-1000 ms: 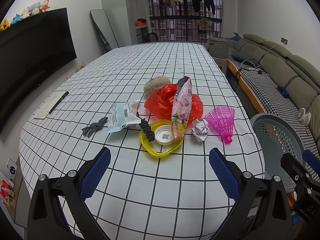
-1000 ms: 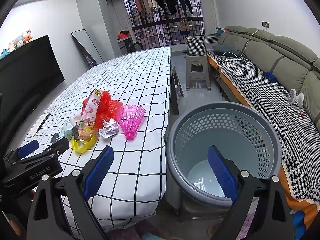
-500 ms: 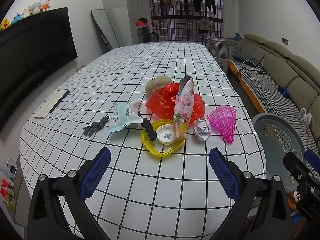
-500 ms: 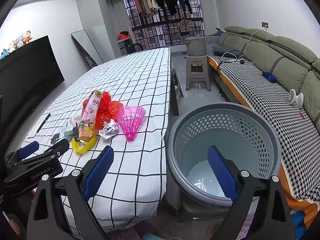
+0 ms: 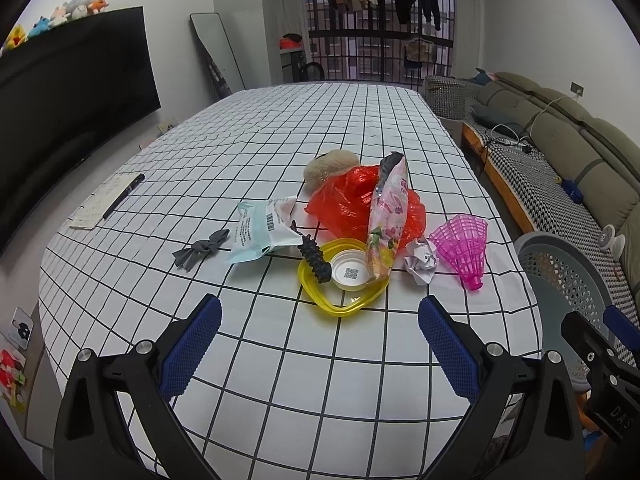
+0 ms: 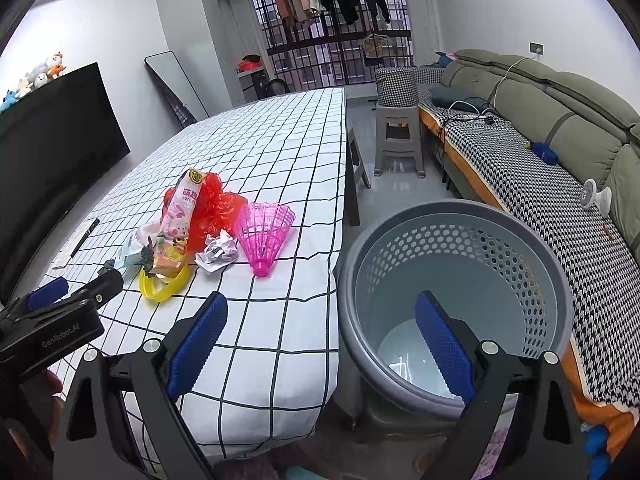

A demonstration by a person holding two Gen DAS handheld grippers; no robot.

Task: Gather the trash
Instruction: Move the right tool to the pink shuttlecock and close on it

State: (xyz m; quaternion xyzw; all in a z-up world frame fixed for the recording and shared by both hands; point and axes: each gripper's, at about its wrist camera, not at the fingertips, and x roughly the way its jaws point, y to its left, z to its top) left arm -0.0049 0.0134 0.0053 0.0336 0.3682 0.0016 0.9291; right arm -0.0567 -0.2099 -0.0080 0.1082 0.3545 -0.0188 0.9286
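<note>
A pile of trash lies on the checked table (image 5: pixel 280 140): a red plastic bag (image 5: pixel 352 200), a pink snack packet (image 5: pixel 386 216), a yellow ring lid (image 5: pixel 344 280) with a white cap (image 5: pixel 350 274), a crumpled paper ball (image 5: pixel 420 258), a pink mesh cone (image 5: pixel 466 244) and a pale blue wrapper (image 5: pixel 260 230). My left gripper (image 5: pixel 320 344) is open and empty, short of the pile. My right gripper (image 6: pixel 320 340) is open and empty, between the table edge and the grey perforated bin (image 6: pixel 456 300), which is empty inside.
A dark bow (image 5: pixel 202 248), a black spiky clip (image 5: pixel 314 254) and a beige fluffy item (image 5: pixel 332 164) lie by the pile. A notepad with a pen (image 5: pixel 108 200) lies far left. A sofa (image 6: pixel 540 128) and a stool (image 6: pixel 400 136) stand right of the table.
My left gripper has moved slightly closer to the pile. The right gripper has barely moved. Nothing was picked up.
</note>
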